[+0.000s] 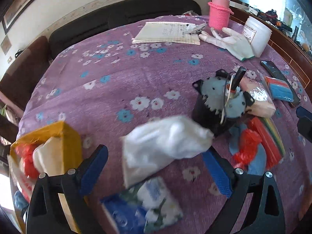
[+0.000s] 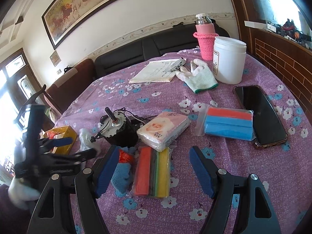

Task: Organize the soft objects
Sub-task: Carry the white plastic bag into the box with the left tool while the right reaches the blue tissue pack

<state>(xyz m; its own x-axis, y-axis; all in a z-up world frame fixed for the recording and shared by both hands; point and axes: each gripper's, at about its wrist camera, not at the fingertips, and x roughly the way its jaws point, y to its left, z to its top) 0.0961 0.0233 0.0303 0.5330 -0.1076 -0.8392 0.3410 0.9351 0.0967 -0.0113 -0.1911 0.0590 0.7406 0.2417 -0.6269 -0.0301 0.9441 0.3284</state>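
My left gripper (image 1: 156,167) is open, with a blurred white plastic bag (image 1: 165,142) lying loose between its blue pads (image 1: 216,173); a blue-and-white tissue pack (image 1: 144,204) lies below it. A yellow box (image 1: 58,140) at the left holds red and cream soft items. My right gripper (image 2: 154,169) is open and empty above a red, green and yellow sponge pack (image 2: 154,173). A pink tissue pack (image 2: 163,130), a red-and-blue sponge pack (image 2: 228,122), a blue cloth (image 2: 122,177) and a red bag (image 2: 125,156) lie nearby. The left gripper (image 2: 58,146) shows at the left.
A black motor with a blue top (image 1: 220,105) stands mid-table on the purple flowered cloth (image 1: 126,89). A phone (image 2: 259,115), a white jar (image 2: 229,60), a pink-sleeved flask (image 2: 205,37), a white glove (image 2: 198,76) and papers (image 2: 156,72) lie further back. A dark sofa (image 2: 136,50) stands behind.
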